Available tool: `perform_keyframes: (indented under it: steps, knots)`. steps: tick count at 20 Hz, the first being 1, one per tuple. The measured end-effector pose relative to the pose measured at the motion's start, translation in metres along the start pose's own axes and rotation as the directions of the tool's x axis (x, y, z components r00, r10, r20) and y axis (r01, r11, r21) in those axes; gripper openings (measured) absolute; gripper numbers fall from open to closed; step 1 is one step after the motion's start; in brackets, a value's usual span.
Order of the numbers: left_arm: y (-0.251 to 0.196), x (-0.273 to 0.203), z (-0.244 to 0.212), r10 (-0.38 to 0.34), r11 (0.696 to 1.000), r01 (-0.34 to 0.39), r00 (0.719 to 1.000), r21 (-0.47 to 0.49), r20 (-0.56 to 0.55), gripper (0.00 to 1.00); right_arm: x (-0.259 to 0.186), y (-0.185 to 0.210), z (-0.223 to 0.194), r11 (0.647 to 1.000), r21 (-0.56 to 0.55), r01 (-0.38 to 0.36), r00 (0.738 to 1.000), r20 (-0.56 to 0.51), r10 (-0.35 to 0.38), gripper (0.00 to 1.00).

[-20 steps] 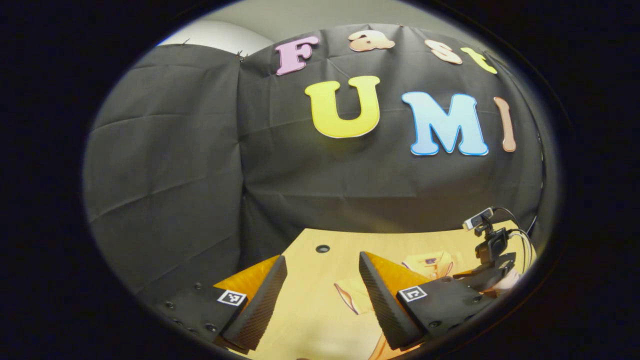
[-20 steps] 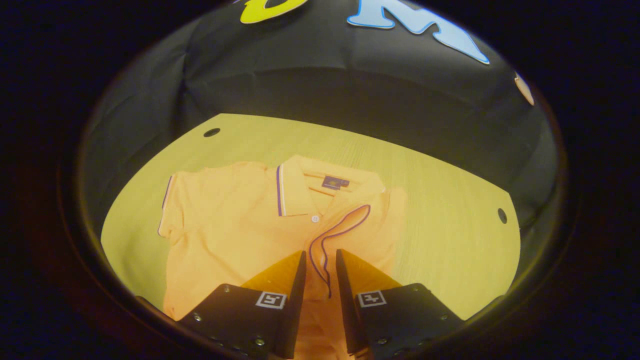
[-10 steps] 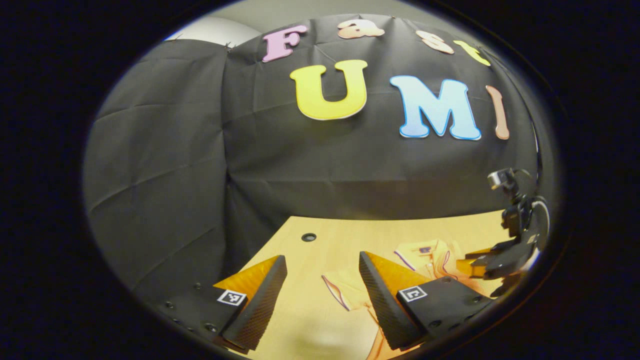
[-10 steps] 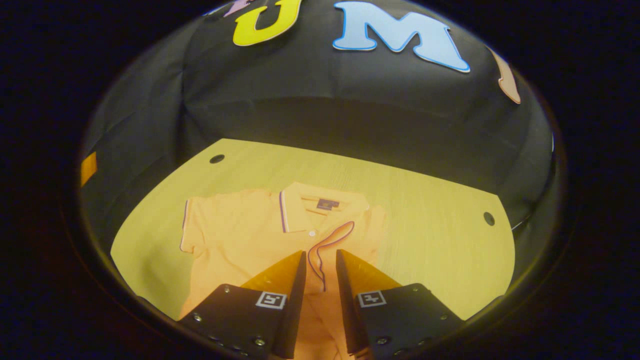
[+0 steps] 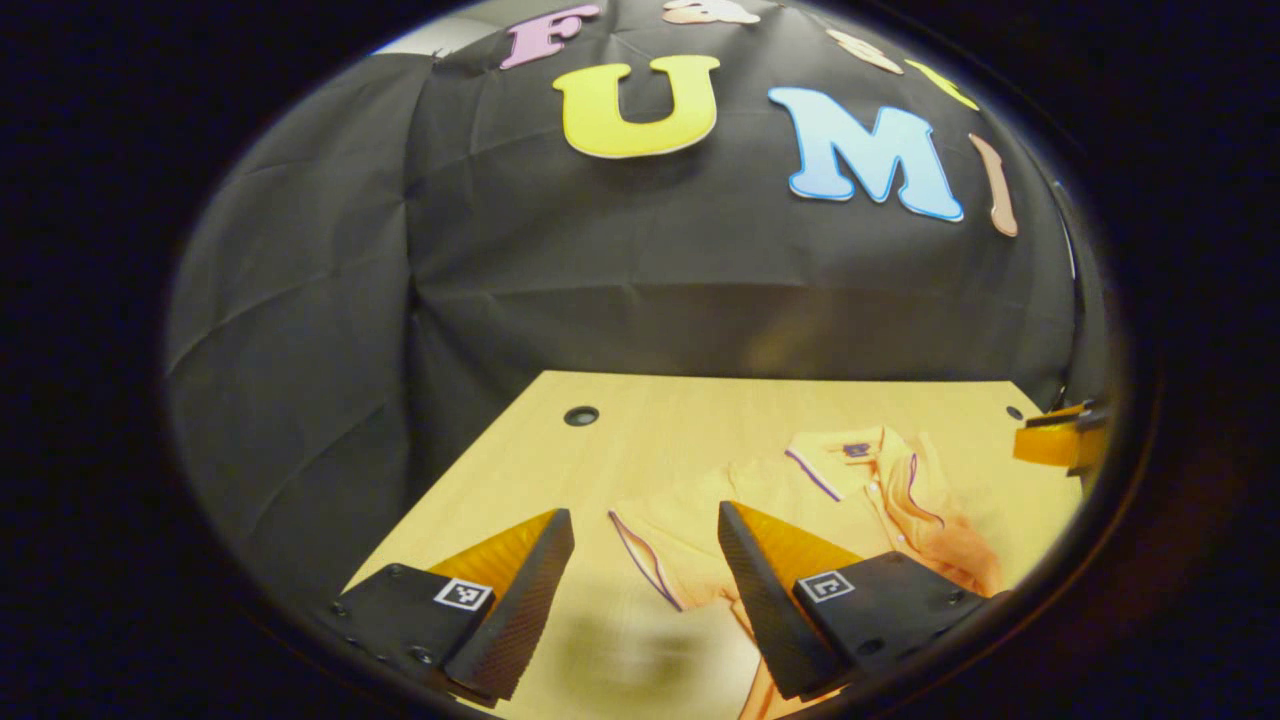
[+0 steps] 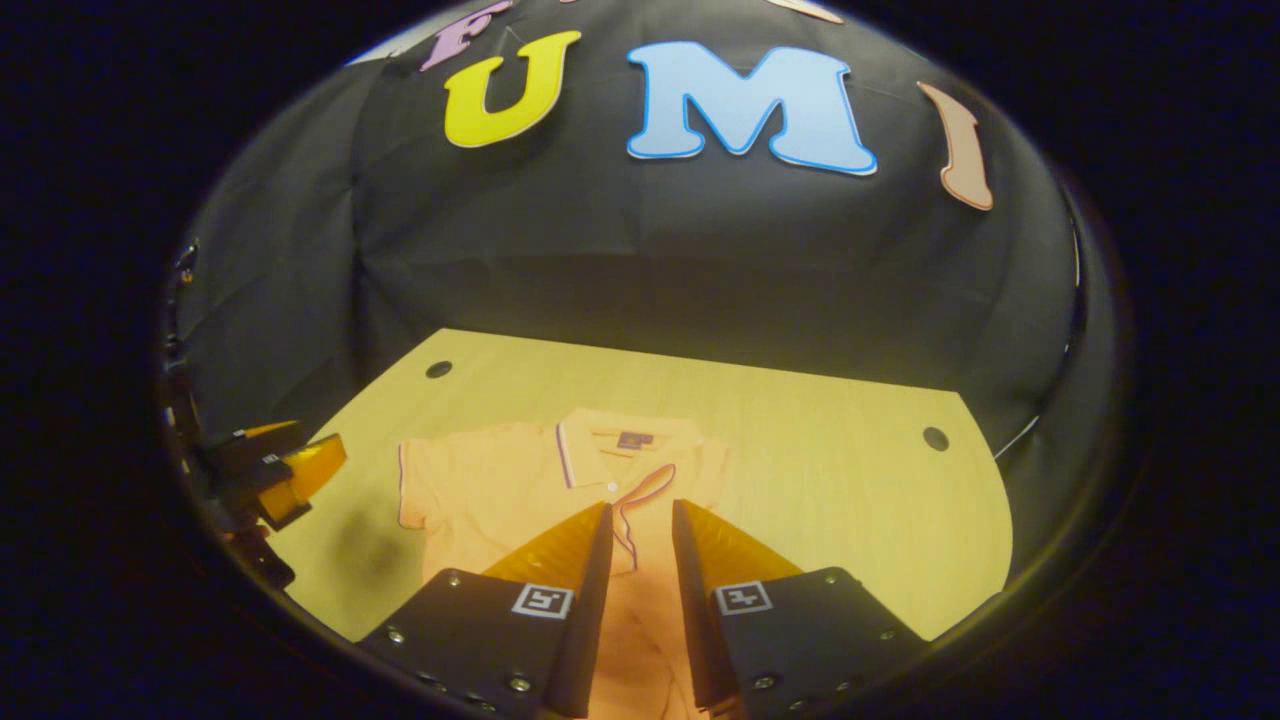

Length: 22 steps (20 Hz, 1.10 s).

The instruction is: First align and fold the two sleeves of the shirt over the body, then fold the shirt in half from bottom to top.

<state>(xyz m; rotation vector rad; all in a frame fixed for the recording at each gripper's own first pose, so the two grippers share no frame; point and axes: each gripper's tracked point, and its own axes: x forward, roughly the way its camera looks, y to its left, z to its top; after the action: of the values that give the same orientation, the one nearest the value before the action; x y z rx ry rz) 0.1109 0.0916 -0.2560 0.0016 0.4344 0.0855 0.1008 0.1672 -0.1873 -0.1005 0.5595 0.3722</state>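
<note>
An orange polo shirt (image 6: 500,480) with dark-trimmed collar and cuffs lies flat on the wooden table (image 6: 820,470), collar toward the back wall. One sleeve (image 6: 655,480) is folded over the chest. The other sleeve (image 5: 650,535) lies spread out. My right gripper (image 6: 641,507) hovers over the shirt's lower body, its fingers a narrow gap apart with nothing between them. My left gripper (image 5: 642,512) is wide open above the spread sleeve, holding nothing. In the right gripper view it (image 6: 300,470) is at the table's left side. The right gripper (image 5: 1060,440) shows at the far right.
The black cloth wall (image 6: 700,270) closes the table's back and sides. Two round holes (image 6: 438,369) (image 6: 936,438) sit near the table's rear corners. Bare wood (image 6: 860,520) lies to the right of the shirt.
My right gripper has drawn back from the shirt, which looks smaller now, with the sleeve left folded. My left gripper has tipped down toward the spread sleeve. Neither finger gap has changed.
</note>
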Motion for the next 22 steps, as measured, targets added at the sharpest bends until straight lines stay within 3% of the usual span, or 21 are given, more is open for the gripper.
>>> perform_keyframes:
  steps: [11, 19, 22]
  knots:
    - [-0.016, 0.078, -0.093, -0.003, 0.999, -0.006, 0.983, -0.048, -0.185, 0.97, -0.063, -0.038, 0.000, 0.992, 0.065, 0.108, 0.994, 0.014, -0.109, 0.37]
    - [-0.015, 0.089, -0.118, 0.030, 0.996, -0.049, 0.973, -0.078, -0.231, 1.00, -0.074, -0.058, -0.014, 0.984, 0.092, 0.154, 0.988, -0.020, -0.152, 0.37]
    - [-0.016, 0.089, -0.117, 0.045, 0.994, -0.065, 0.974, -0.083, -0.220, 0.97, -0.074, -0.061, -0.015, 0.983, 0.094, 0.157, 0.987, -0.025, -0.156, 0.37]
